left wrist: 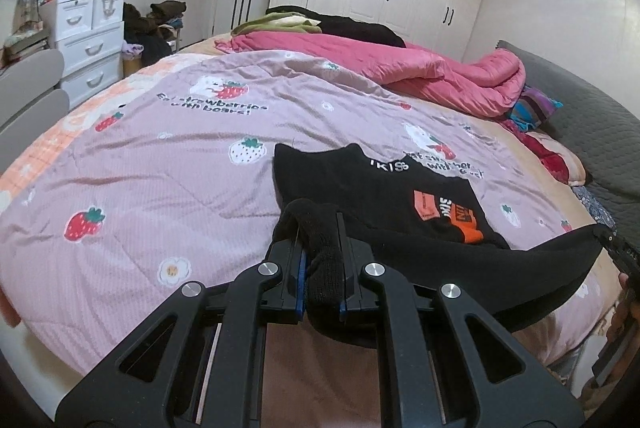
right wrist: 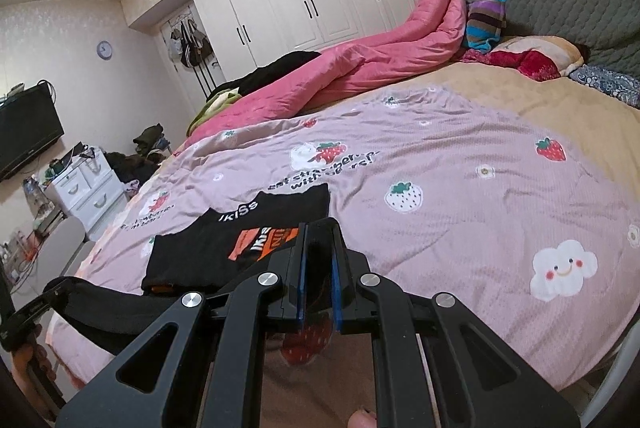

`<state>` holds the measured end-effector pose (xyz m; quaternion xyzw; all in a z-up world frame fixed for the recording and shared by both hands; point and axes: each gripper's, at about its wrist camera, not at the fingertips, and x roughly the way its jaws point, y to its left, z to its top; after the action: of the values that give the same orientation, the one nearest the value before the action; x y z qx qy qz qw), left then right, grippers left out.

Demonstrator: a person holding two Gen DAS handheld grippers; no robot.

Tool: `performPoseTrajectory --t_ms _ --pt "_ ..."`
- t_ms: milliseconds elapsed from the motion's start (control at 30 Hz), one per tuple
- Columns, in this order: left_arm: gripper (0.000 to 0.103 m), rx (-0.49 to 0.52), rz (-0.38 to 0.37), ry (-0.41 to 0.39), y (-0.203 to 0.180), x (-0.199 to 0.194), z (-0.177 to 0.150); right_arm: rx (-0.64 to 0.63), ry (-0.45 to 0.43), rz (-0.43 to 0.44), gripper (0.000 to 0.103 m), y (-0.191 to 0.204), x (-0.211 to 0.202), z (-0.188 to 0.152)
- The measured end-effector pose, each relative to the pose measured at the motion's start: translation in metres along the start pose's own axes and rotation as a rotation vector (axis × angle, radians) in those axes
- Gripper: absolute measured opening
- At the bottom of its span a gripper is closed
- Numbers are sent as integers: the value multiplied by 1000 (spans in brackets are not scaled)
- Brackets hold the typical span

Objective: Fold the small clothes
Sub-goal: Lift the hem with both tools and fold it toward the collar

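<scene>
- Left gripper (left wrist: 320,228): fingers clamped on a bunched corner of the black garment (left wrist: 384,195).
- Right gripper (right wrist: 318,240): fingers pressed together on black fabric of the same garment.
- Garment's near edge is held raised between both grippers; the far part, with orange print, lies flat on the pink strawberry quilt (left wrist: 160,167).
- Pink duvet (left wrist: 400,67) is bunched further back on the bed.

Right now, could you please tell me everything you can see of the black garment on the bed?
The black garment looks like soft knit, with white lettering and an orange print. Its far part lies flat on the pink strawberry bedspread; its near edge is lifted and stretched between the two grippers. The left gripper is shut on one bunched corner, the right gripper on the other.
</scene>
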<state>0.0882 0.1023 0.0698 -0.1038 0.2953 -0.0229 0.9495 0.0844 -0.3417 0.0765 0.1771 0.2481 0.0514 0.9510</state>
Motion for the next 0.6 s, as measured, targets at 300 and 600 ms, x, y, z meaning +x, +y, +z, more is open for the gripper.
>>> performPoseTrajectory --t_ms 300,600 --pt "5 -41 -11 9 11 28 15 -2 -5 -14 9 6 28 17" --pt "5 -71 -8 -20 18 60 42 -4 -19 -32 9 13 73 38"
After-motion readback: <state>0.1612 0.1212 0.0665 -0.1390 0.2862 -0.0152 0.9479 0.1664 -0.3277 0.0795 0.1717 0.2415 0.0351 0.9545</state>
